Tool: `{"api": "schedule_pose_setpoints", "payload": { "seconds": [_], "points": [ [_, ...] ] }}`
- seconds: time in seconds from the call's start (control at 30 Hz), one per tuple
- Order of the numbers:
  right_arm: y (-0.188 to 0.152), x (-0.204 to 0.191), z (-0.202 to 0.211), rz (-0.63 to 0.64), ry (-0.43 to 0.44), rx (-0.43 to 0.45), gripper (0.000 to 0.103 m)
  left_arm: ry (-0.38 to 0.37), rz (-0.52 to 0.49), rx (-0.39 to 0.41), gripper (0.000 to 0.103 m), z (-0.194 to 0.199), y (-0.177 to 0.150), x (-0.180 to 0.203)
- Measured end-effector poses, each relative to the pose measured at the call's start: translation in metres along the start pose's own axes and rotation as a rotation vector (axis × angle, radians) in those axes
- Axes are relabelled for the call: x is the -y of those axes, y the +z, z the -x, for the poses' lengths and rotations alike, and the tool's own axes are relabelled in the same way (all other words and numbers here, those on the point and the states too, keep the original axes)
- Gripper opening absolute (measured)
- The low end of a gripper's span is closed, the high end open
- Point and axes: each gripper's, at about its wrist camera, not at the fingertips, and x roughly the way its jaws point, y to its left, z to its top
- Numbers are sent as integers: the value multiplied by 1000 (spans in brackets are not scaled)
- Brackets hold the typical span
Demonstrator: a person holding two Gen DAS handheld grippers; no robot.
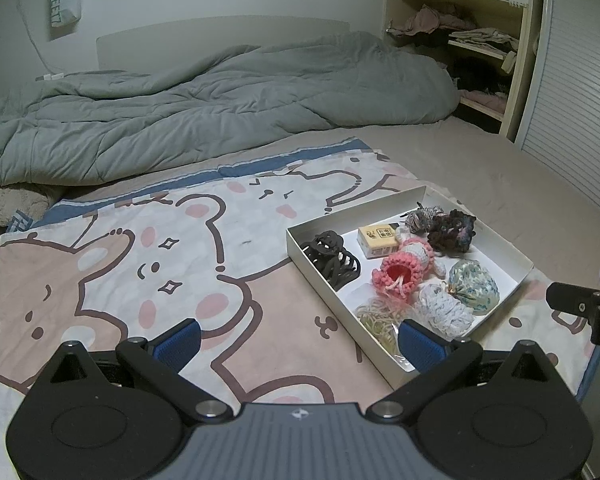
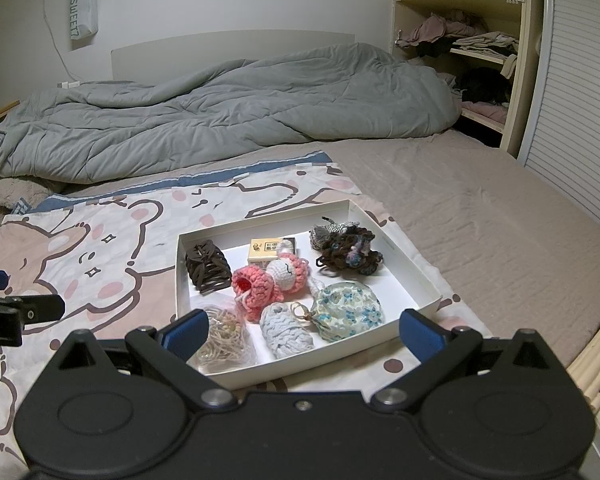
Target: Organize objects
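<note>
Right wrist view: hovering right tool (image 2: 302,330) over near edge of tray (image 2: 416,272), released, blue pads wide apart and holding nothing. Left wrist view: hanging left tool (image 1: 300,338) just left of tray (image 1: 512,258), also released and empty, right pad (image 1: 420,344) overlapping the tray's near corner in the frame; contact not determinable.

Resting flat on cartoon blanket (image 2: 100,264) spread over the bed (image 2: 500,216), probably serving as a work mat. Keeping all small items together inside tray walls, none seen loose on blanket.

Tray contents, right wrist view:
- dark claw clip (image 2: 208,270), far left, near the wall
- small box (image 2: 270,250), toward the back, behind the doll
- pink crochet doll (image 2: 268,280), centre, leaning against box
- dark yarn scrunchie (image 2: 350,258), far right, with a striped grey bundle (image 2: 330,230) just behind
- bag of rubber bands (image 2: 224,338), near left corner
- pale blue knit piece (image 2: 286,330), near centre
- floral pouch (image 2: 348,310), near right, touching the knit piece

Judging: sorting either largely done or not yet begun; items crowded, several touching. Approaching from near side likely favouring bands or knit piece first. Wide pad spacing suiting soft, bulky targets.
</note>
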Motion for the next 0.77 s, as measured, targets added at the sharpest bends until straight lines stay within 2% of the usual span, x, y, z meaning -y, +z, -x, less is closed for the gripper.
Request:
{"api": "schedule_pose_setpoints", "payload": {
  "seconds": [0.77],
  "points": [
    [-1, -1, -1, -1, 2, -1, 103, 0, 2, -7, 103, -1, -1, 1]
  ]
}}
